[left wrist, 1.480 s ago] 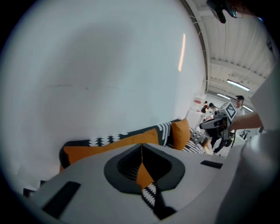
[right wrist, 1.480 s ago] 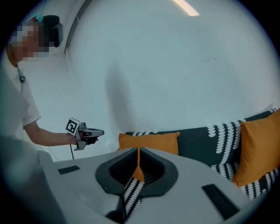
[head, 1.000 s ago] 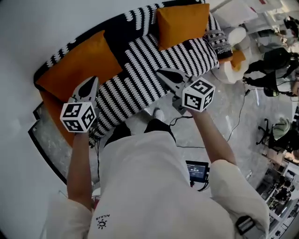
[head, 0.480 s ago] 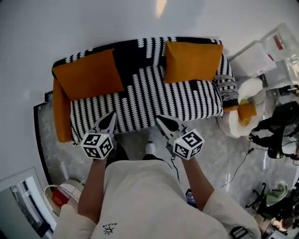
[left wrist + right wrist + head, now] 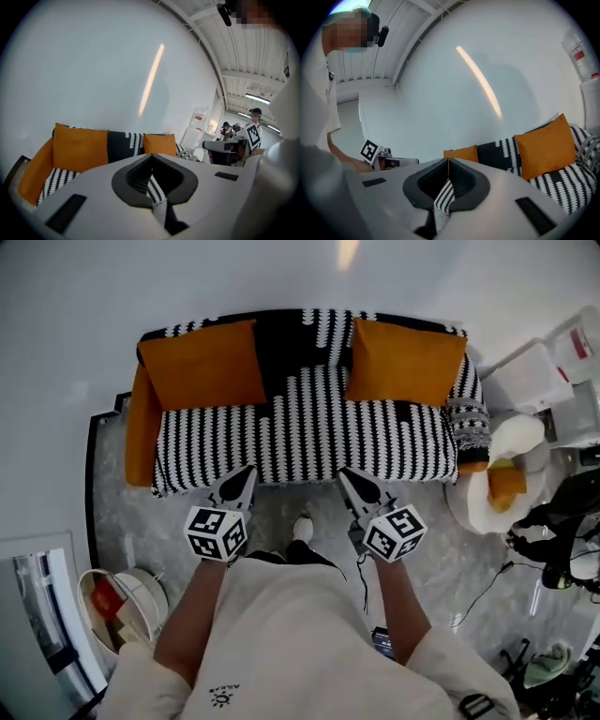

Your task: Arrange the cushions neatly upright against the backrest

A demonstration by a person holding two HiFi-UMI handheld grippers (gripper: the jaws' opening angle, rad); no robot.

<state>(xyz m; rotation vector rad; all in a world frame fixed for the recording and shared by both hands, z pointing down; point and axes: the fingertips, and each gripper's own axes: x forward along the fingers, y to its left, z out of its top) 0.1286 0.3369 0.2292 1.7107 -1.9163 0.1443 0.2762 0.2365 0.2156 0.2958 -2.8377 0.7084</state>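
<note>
Against a white wall (image 5: 281,277), orange cushions (image 5: 206,367) top the striped sofa (image 5: 309,432); left gripper (image 5: 247,474) and right gripper (image 5: 348,476) closed.

Two orange cushions (image 5: 204,365) stand upright against the sofa (image 5: 309,437).

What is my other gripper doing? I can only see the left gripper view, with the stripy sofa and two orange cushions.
Observer: The right gripper is shut, with nothing in it.
Operator: Is anything on the floor by me?
Observer: Yes, the head view shows a white bin on the floor at your left side.
Operator: Are there more orange cushions?
Observer: One more orange cushion sits on a white seat just off the right end of the sofa.
</note>
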